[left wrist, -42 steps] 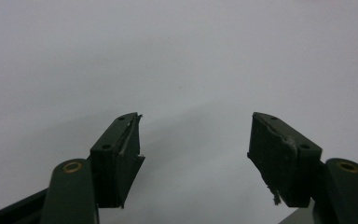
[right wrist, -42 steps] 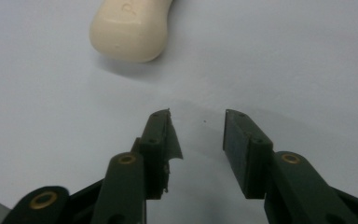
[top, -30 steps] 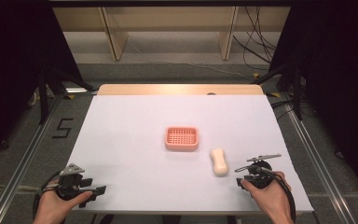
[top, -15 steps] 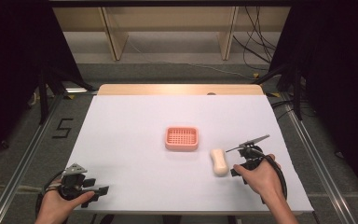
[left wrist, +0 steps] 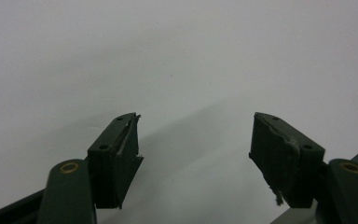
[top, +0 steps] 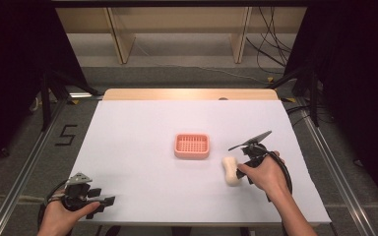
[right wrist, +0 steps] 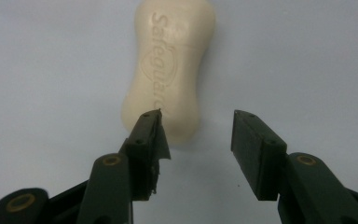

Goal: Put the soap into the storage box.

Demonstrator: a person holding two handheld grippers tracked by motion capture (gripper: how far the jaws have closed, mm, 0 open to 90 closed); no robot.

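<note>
A cream bar of soap [top: 230,170] lies on the white table, right of centre, with its embossed lettering facing up [right wrist: 170,70]. Up and to its left stands a pink slotted soap dish [top: 192,145], with nothing in it. My right gripper [top: 241,167] is at the soap's right side and open [right wrist: 198,123]. The soap's near end sits just ahead of the jaws, closer to the left jaw, and nothing is gripped. Near the front left corner of the table my left gripper [top: 106,202] rests open [left wrist: 193,135] over bare table.
The white table sheet [top: 142,123] leaves a wooden strip [top: 187,94] bare at the far edge. Metal frame rails [top: 24,167] run along both sides, and wooden shelving [top: 177,29] and cables [top: 270,54] lie beyond the table.
My right gripper has moved forward and left from the front right of the table up to the soap. The left gripper has hardly shifted.
</note>
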